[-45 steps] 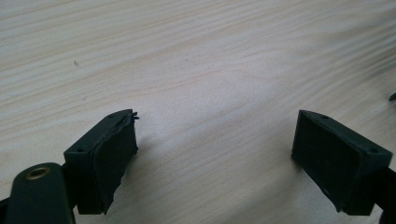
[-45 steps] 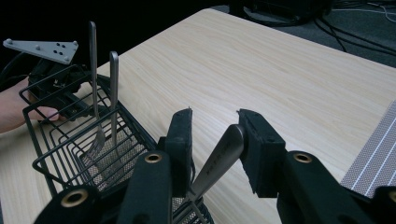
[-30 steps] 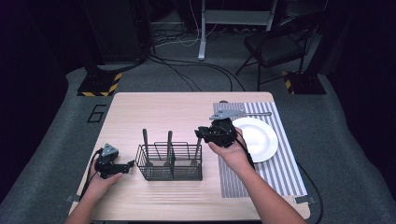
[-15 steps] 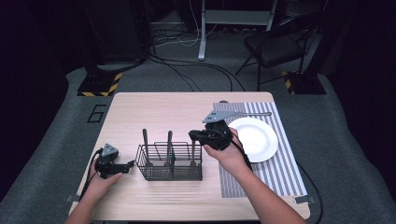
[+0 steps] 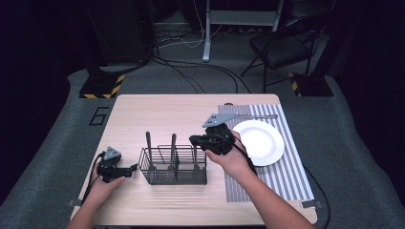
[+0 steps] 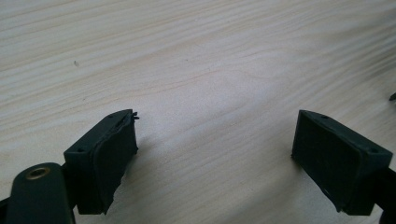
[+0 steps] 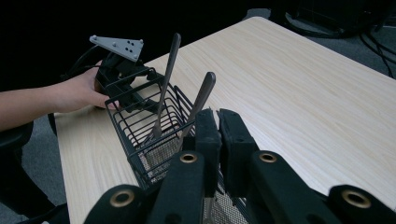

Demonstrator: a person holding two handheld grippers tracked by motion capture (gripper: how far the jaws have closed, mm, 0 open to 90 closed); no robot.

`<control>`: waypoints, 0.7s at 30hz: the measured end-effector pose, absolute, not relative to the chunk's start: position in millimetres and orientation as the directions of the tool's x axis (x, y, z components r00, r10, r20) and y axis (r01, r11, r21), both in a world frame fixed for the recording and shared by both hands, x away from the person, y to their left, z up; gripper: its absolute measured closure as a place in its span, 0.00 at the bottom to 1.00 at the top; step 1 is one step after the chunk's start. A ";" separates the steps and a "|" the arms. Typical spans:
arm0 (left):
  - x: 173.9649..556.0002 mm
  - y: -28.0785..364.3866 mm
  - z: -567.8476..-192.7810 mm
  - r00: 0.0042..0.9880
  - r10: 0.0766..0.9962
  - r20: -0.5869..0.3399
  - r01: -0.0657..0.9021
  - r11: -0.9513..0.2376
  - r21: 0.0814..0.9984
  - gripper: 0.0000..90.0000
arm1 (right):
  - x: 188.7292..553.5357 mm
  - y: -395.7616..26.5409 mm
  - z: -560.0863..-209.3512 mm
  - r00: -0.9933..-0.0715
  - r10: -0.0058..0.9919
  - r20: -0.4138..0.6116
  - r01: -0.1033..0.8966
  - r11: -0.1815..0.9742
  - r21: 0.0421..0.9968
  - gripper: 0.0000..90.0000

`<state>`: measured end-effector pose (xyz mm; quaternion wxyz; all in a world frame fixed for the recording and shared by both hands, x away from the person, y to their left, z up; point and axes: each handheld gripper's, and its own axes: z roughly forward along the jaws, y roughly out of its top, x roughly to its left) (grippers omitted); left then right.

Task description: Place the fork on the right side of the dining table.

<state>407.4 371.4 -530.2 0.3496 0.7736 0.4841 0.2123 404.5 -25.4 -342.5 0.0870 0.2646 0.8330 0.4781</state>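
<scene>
A black wire basket (image 5: pixel 173 166) with three compartments stands near the table's (image 5: pixel 143 109) front edge, holding upright metal utensils (image 7: pixel 164 84). The right gripper (image 5: pixel 197 140), fingers clenched with a thin utensil handle between them, hovers over its right end; the left gripper (image 5: pixel 131 168) rests released beside it.

A white plate (image 5: pixel 258 141) rests on a striped placemat (image 5: pixel 286 174), a dark chair (image 5: pixel 282 47) beyond the table (image 5: pixel 143 107)
</scene>
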 end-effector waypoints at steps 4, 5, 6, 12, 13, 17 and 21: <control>407.4 371.4 -530.2 0.441 0.897 -0.010 0.600 -0.287 0.746 0.15 | 404.2 -25.6 -338.2 -0.844 0.525 0.108 0.356 0.398 0.846 0.96; 407.4 371.4 -530.2 0.441 0.897 -0.010 0.600 -0.287 0.747 0.15 | 404.6 -25.9 -337.3 -0.845 0.524 0.105 0.352 0.398 0.847 0.96; 407.4 371.4 -530.2 0.441 0.897 -0.010 0.600 -0.287 0.746 0.15 | 404.2 -26.1 -336.3 -0.843 0.526 0.109 0.357 0.396 0.846 0.96; 407.4 371.4 -530.2 0.441 0.897 -0.010 0.600 -0.287 0.747 0.15 | 403.8 -27.9 -328.1 -0.842 0.526 0.114 0.357 0.387 0.850 0.96; 407.4 371.4 -530.2 0.441 0.897 -0.010 0.600 -0.287 0.747 0.15 | 403.3 -28.0 -326.2 -0.843 0.526 0.116 0.358 0.386 0.850 0.96; 407.4 371.4 -530.2 0.441 0.897 -0.010 0.600 -0.287 0.746 0.15 | 402.0 -28.6 -318.2 -0.842 0.525 0.125 0.360 0.375 0.854 0.96; 407.4 371.4 -530.2 0.441 0.897 -0.010 0.600 -0.287 0.746 0.15 | 400.0 -28.9 -309.3 -0.844 0.522 0.123 0.354 0.372 0.858 0.96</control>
